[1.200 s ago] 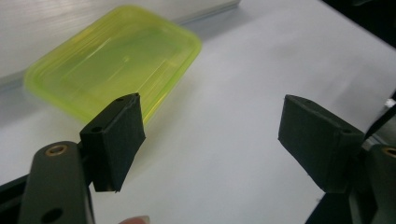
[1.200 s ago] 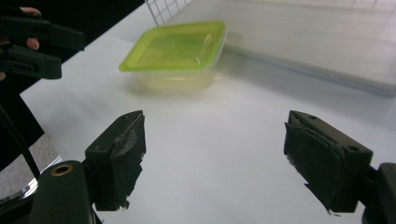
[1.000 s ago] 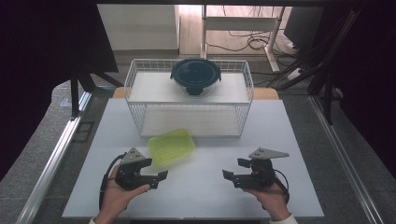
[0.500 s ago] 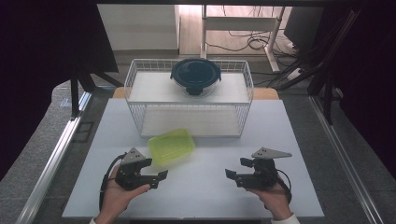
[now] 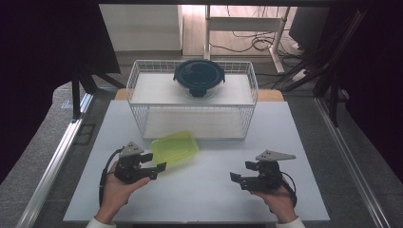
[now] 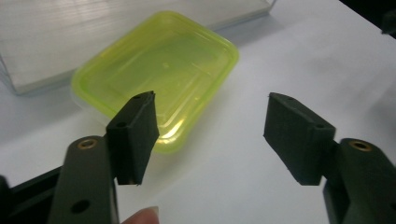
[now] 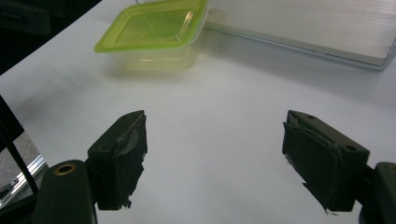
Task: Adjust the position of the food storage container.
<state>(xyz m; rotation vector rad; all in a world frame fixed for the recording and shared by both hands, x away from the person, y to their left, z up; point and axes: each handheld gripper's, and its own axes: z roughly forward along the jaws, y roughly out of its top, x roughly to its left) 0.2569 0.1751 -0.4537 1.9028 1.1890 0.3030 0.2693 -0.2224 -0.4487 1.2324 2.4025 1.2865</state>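
In the high view, the translucent yellow-green lidded plastic box (image 5: pixel 175 147) lay on the white tabletop (image 5: pixel 204 190), just beside the left gripper (image 5: pixel 159 166). The left gripper view showed its jaws just closing, nothing gripped; perhaps one overlapped the box. In the right gripper view, the right gripper (image 7: pixel 215 163) stood wide open, empty.

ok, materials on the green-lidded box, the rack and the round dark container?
Green-lidded box: likely plastic; translucent glossy yellow-green lid, clear base seen in the right gripper view.
Rack: looks like white-coated metal wire; thin grid walls, with flat pale shelf panels.
Round dark container: dark lid, probably plastic; clear bowl, glass or plastic, can't tell.
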